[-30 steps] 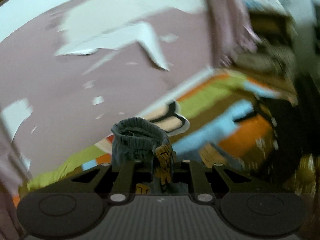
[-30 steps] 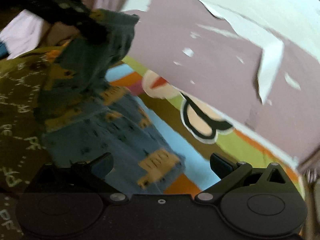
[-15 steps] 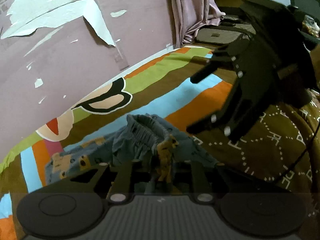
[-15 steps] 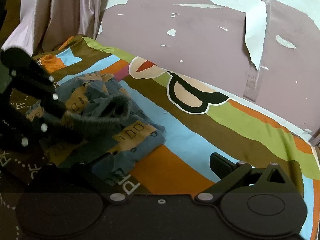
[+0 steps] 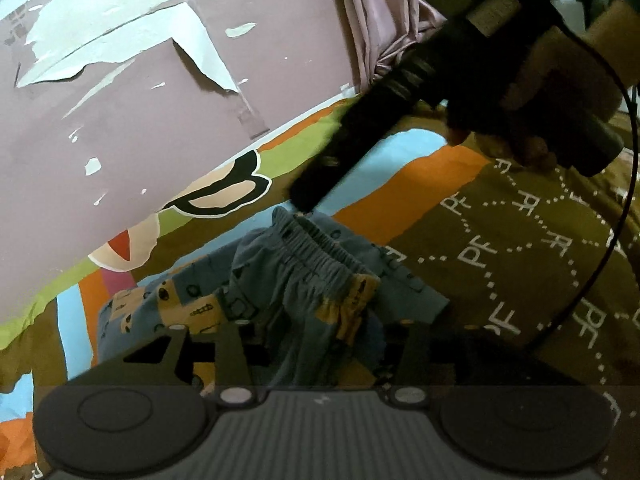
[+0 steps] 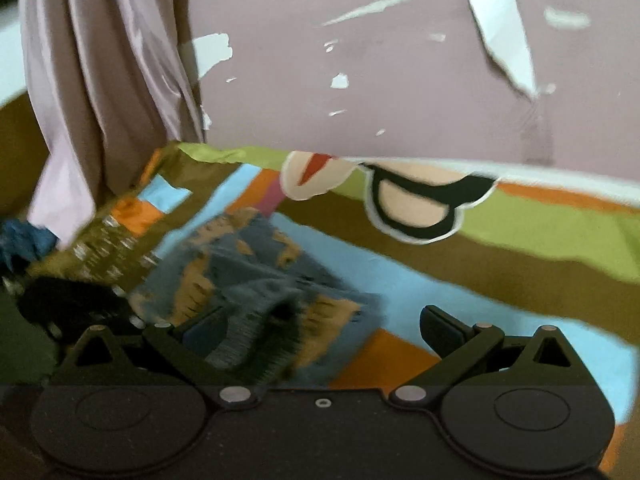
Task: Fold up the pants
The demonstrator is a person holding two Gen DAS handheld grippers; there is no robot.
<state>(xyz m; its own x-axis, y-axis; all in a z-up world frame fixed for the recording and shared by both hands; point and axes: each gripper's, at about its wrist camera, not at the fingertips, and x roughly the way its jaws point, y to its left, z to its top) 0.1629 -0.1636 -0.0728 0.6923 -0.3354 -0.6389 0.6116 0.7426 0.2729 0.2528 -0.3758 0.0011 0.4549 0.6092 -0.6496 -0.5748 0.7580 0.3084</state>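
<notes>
While pants [image 5: 304,280] lie bunched between, left gripper [image 5: 320,336] just opening, gripping nothing; right gripper [image 6: 320,320] wide, empty.

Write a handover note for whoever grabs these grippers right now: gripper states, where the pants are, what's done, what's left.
Left gripper: open, its jaws have just been opening; pants fabric lies loose between the fingers, pads not pressing.
Right gripper: wide open, holding nothing, its tip by the waistband.
Pants: down on the striped bedspread, in a rumpled heap, waistband bunched on top.
Done: pants set down.
Left: likely flatten the waistband and finish the fold.
</notes>
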